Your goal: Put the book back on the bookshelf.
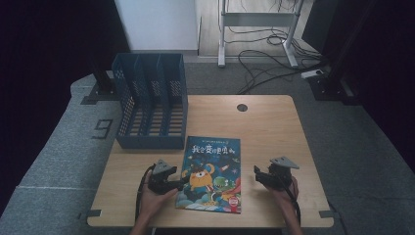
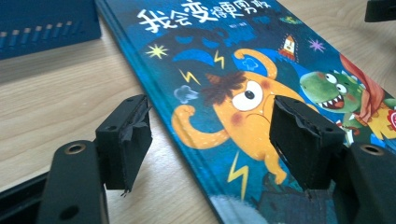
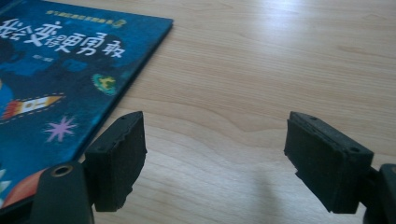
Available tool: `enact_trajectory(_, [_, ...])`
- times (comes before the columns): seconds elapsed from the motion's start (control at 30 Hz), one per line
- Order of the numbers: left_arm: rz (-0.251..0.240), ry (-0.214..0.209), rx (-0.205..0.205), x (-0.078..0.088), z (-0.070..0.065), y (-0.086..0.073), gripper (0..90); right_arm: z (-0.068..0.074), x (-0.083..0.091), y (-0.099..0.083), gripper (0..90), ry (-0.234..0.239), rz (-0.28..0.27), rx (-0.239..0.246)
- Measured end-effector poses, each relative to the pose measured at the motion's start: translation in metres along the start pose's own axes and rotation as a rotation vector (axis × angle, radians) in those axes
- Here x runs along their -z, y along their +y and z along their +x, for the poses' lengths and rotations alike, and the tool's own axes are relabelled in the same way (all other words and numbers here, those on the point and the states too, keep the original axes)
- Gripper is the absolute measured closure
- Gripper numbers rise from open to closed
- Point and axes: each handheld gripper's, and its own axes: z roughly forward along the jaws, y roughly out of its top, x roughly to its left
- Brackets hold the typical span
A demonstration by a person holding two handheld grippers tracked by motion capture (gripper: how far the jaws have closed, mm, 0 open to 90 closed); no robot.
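Left gripper view, left gripper [image 2: 210,140] jaws apart astride picture book [image 2: 243,84] spine, cover cropped, right gripper [image 3: 212,158] likewise apart

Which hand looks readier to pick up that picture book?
Probably the left. The left gripper is open with its fingers straddling the picture book's edge. The right gripper is open too, but over bare table beside the book.

Blue cartoon picture book [image 1: 212,174] flat, cover up, on table's near-centre.
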Motion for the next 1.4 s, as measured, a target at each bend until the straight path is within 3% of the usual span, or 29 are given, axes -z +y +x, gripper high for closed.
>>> enact_trajectory(0.13, [0.02, 0.018, -0.003, -0.005, -0.005, -0.001, 26.5, 0.007, -0.001, 0.0, 21.1, 0.007, 0.005, 0.019])
enact_trajectory(0.4, [0.059, 0.014, 0.0, -0.013, -0.009, -0.002, 24.8, 0.031, -0.005, 0.0, 21.3, 0.064, 0.012, 0.055])
enact_trajectory(0.73, [0.087, 0.015, 0.008, -0.021, -0.012, -0.005, 23.8, 0.049, -0.009, -0.001, 21.3, 0.121, 0.019, 0.067])
enact_trajectory(1.4, [0.093, 0.038, 0.014, -0.024, -0.014, -0.006, 20.6, 0.081, -0.022, -0.01, 21.0, 0.215, 0.077, 0.101])
